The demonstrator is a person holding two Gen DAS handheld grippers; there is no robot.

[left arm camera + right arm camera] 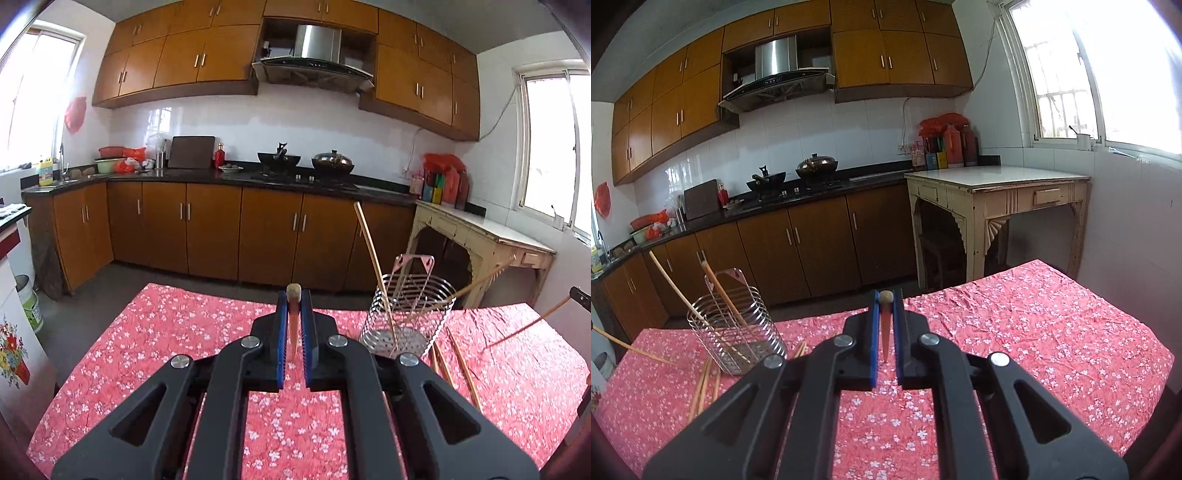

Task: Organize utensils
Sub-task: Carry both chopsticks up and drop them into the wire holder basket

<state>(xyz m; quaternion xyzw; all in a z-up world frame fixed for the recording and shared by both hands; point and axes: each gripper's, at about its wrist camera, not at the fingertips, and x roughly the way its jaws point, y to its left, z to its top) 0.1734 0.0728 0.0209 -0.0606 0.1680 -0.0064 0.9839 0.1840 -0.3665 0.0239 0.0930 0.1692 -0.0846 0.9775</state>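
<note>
While both grippers hang above the table w/ its red floral cloth [155, 332], each has its blue-padded jaws nearly closed on a single wooden chopstick seen end-on: left gripper [294, 295] pinches one chopstick [293, 325], right gripper [885, 295] pinches another chopstick [885, 325], both sticks pointing fwd along the fingers. Wire utensil holder [406, 314] stands upright on the cloth, right of the left gripper & left of the right one, w/ one long chopstick [373, 266] leaning inside it in the left view; right view shows two sticks in it. Loose chopsticks [461, 365] lie flat on the cloth just beside the holder's base.
</note>
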